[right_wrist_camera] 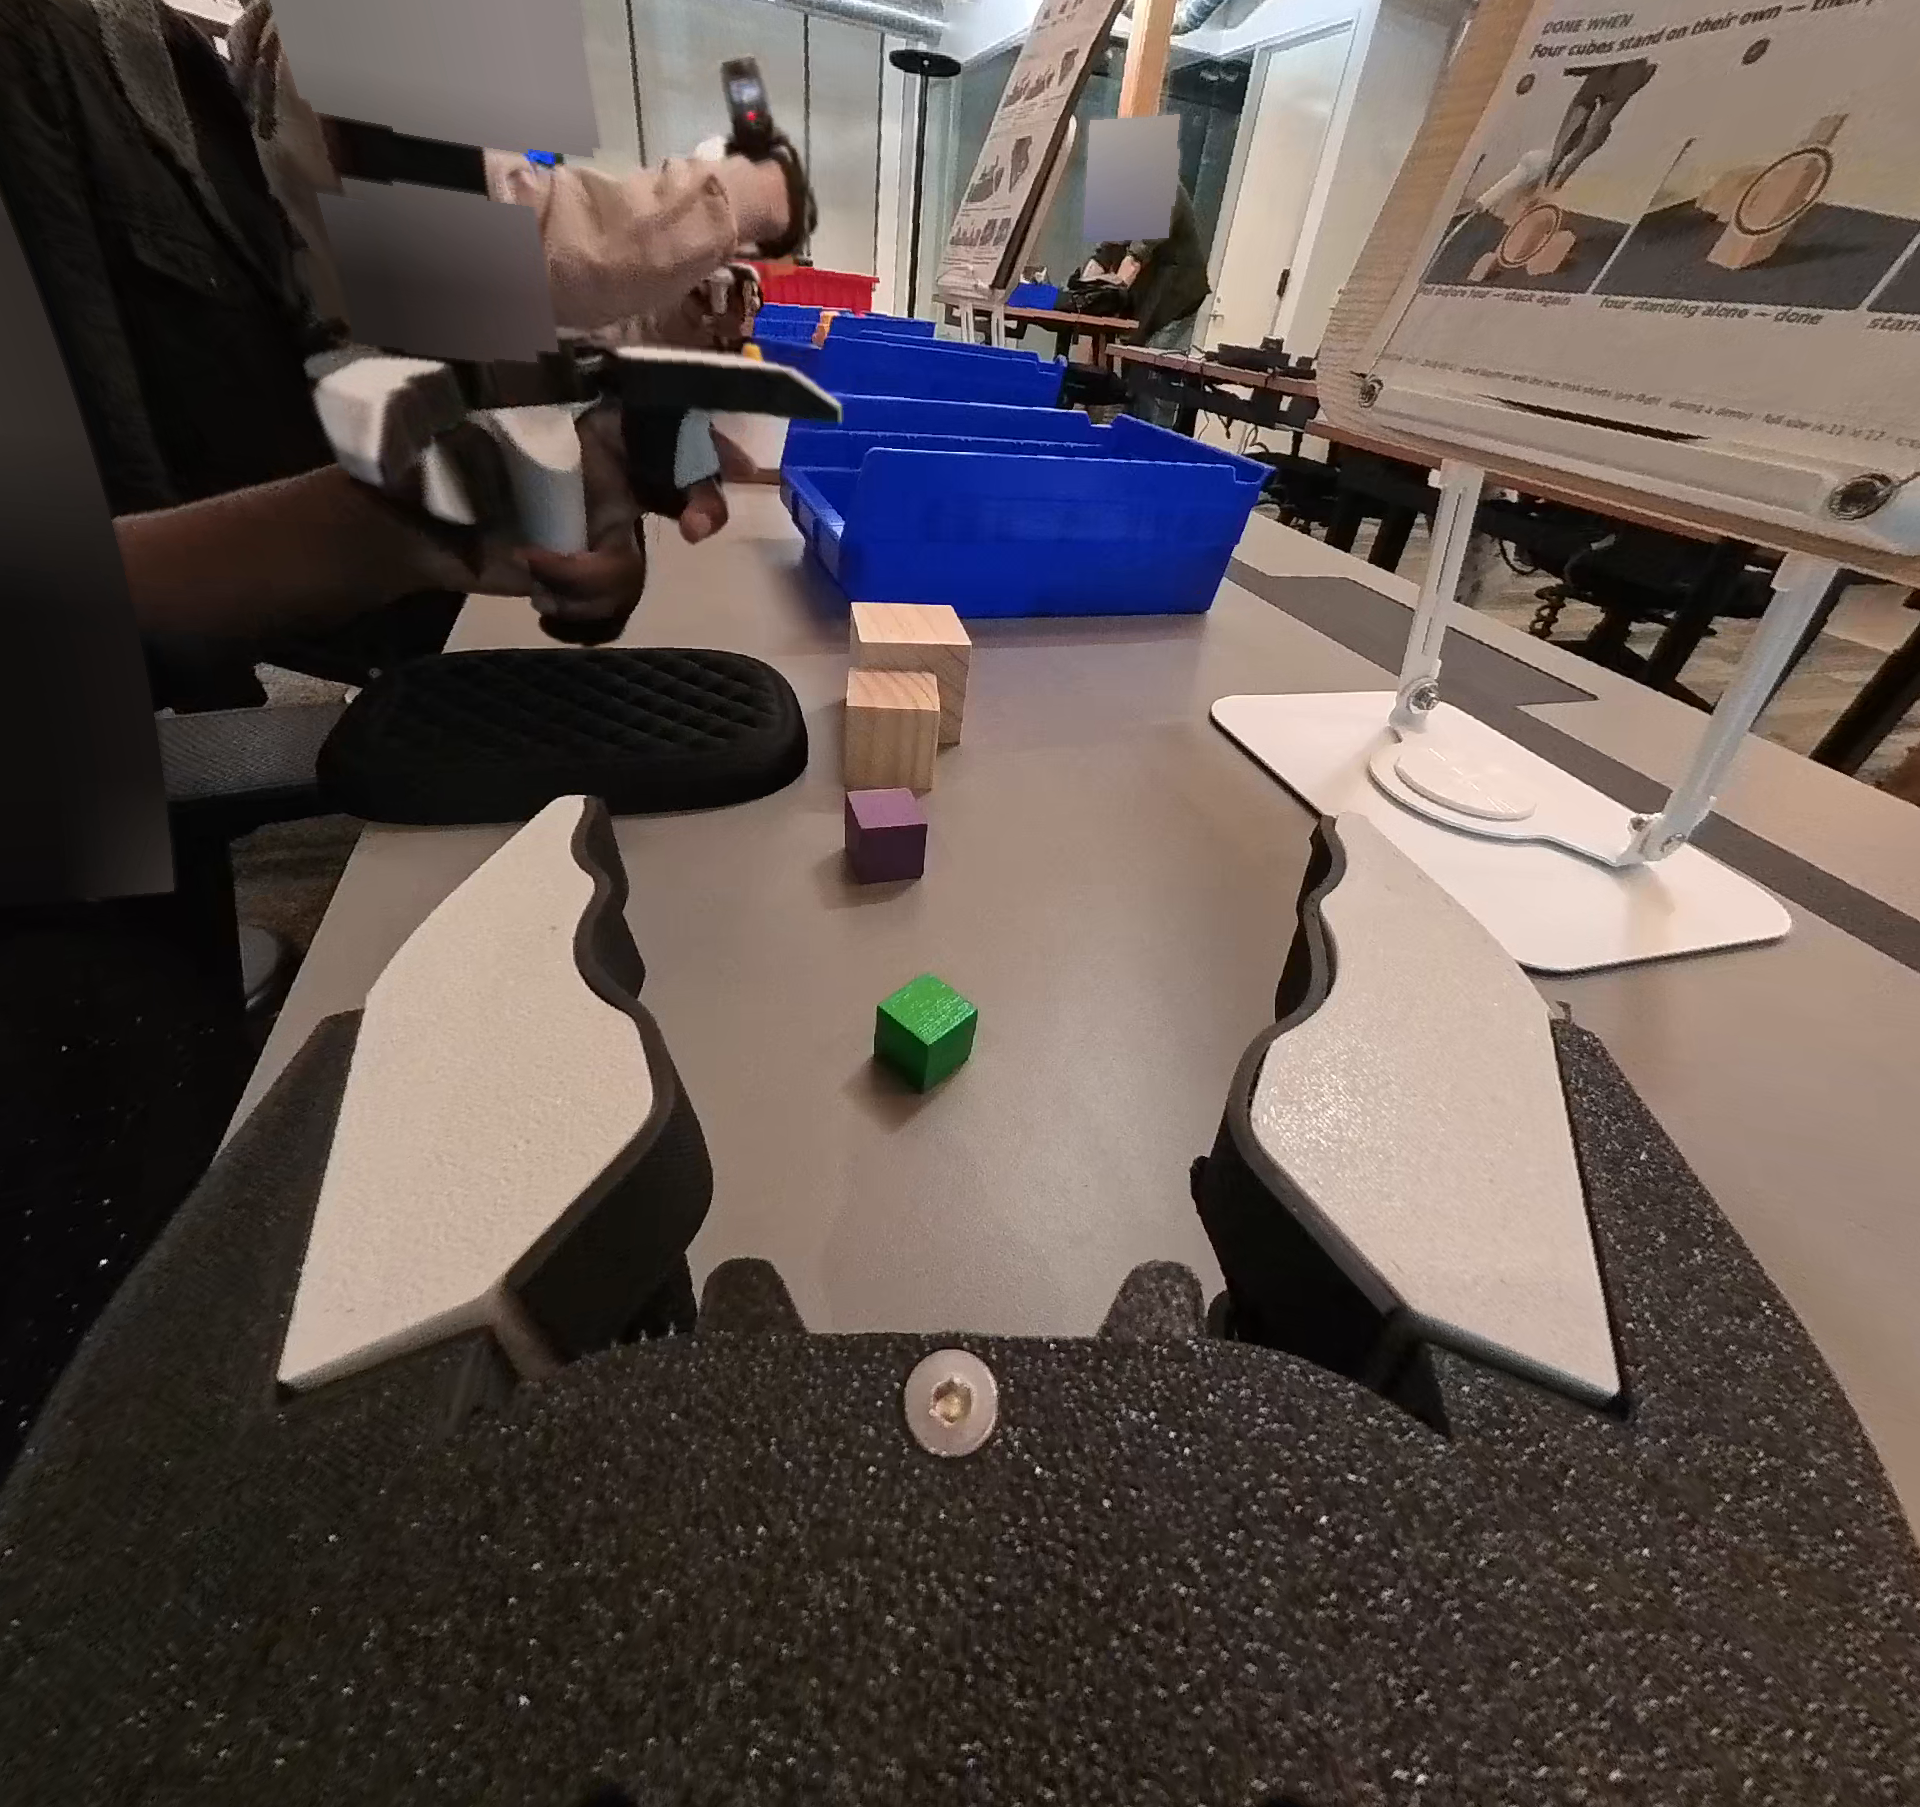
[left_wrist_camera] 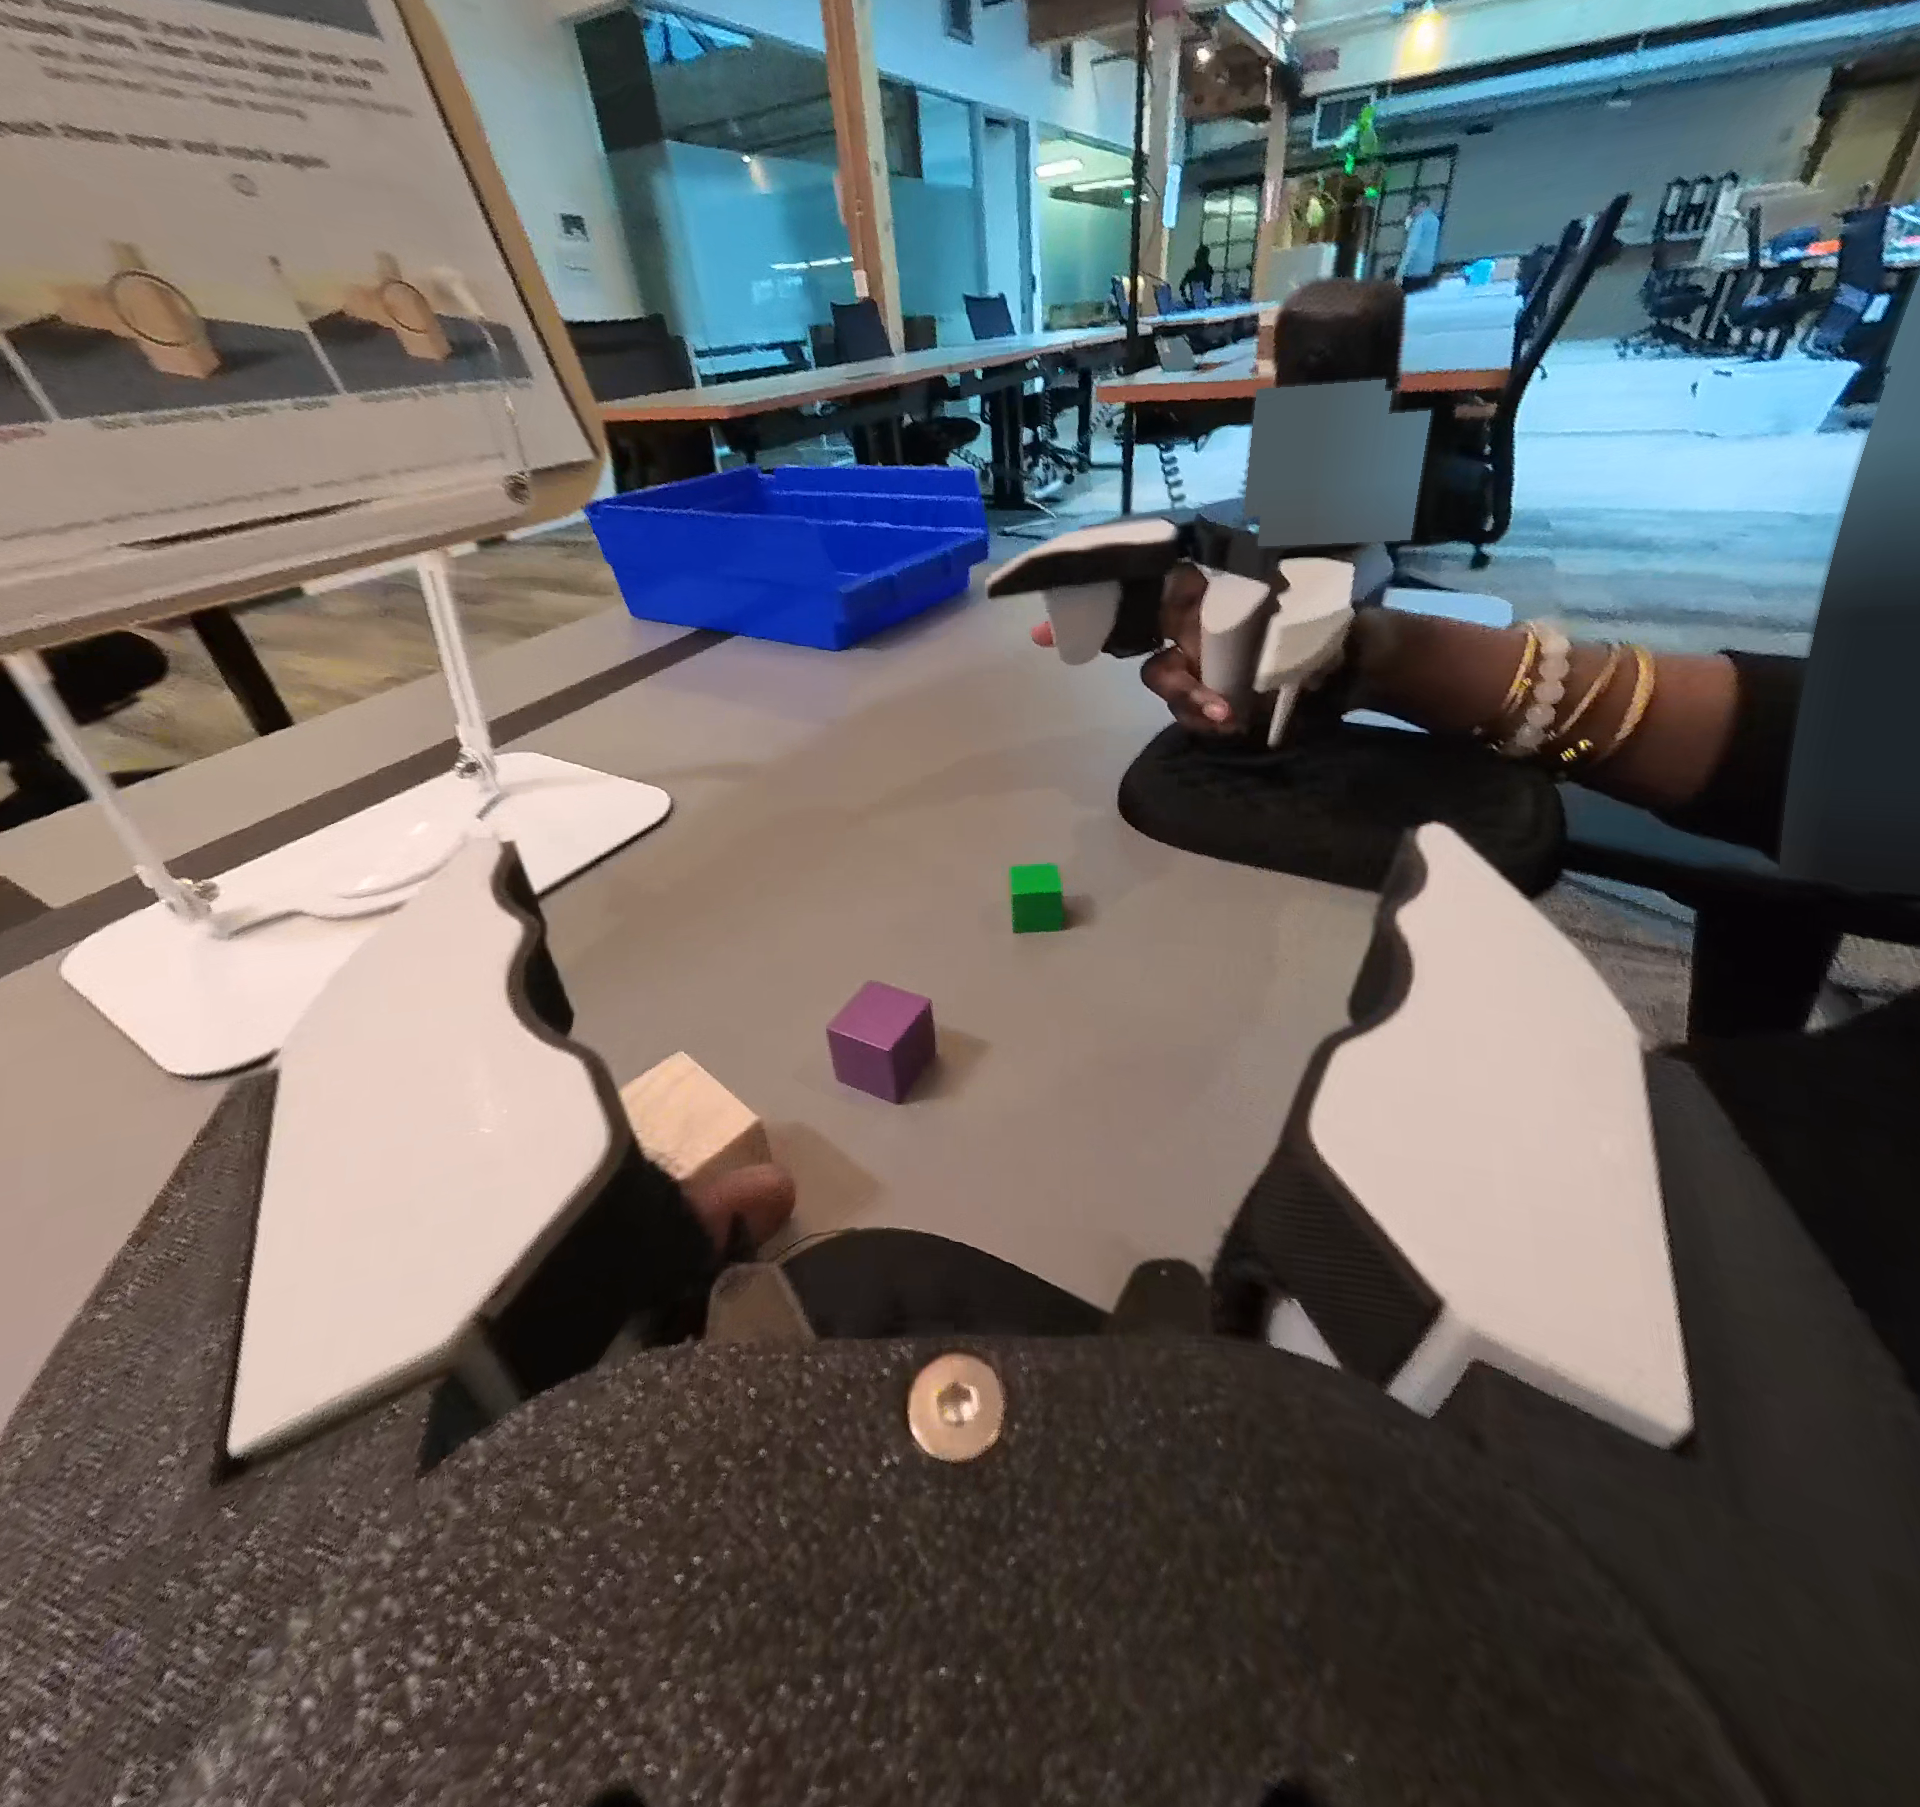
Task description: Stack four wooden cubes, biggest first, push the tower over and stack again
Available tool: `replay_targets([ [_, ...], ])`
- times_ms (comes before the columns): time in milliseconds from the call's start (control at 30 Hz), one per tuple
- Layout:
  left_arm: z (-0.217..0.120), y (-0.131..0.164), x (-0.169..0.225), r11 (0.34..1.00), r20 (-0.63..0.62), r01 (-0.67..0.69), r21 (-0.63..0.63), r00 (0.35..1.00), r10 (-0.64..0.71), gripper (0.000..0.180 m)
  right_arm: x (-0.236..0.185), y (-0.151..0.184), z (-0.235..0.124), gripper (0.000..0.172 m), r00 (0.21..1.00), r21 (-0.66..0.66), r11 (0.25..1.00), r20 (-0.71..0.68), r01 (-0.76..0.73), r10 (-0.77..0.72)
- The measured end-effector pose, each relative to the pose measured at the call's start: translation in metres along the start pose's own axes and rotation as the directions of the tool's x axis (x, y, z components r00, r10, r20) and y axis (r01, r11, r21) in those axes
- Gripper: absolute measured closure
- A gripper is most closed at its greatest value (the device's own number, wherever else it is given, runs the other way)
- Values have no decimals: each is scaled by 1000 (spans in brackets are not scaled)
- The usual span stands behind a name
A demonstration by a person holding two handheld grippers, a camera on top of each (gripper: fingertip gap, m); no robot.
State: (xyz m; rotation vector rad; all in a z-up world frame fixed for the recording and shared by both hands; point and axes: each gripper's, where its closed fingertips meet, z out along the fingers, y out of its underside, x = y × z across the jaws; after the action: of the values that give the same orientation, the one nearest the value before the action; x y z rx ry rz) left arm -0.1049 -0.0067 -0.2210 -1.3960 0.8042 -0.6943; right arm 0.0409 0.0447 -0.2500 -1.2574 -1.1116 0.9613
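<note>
While both tools gape empty, L tool (left_wrist_camera: 956, 936) low over purple cube (left_wrist_camera: 881, 1040), R tool (right_wrist_camera: 961, 926) level behind green cube (right_wrist_camera: 925, 1030)

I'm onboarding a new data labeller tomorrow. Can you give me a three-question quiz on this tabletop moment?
1. True or false: the left gripper is closed on the purple cube.
2. Which cube lies nearest the right gripper: a) green cube, b) purple, c) a wooden cube?
3. How many wooden cubes stand on the grey table?

Key: 1. False, both grippers are open and empty. 2. a. 3. Two.
</note>
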Motion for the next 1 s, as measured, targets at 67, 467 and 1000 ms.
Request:
replay_targets([
  [67,1,3,7,1000,-6,-22,1,1000,22,34,0,0,0,51,1000,0,1000,0,-2,2],
  [467,4,12,19,998,19,-31,47,999,30,36,0,0,1,53,1000,-1,1000,2,1,-1],
  [1000,4,18,22,997,17,-55,48,998,54,43,6,11,13,58,998,-168,984,-6,-60,60],
])
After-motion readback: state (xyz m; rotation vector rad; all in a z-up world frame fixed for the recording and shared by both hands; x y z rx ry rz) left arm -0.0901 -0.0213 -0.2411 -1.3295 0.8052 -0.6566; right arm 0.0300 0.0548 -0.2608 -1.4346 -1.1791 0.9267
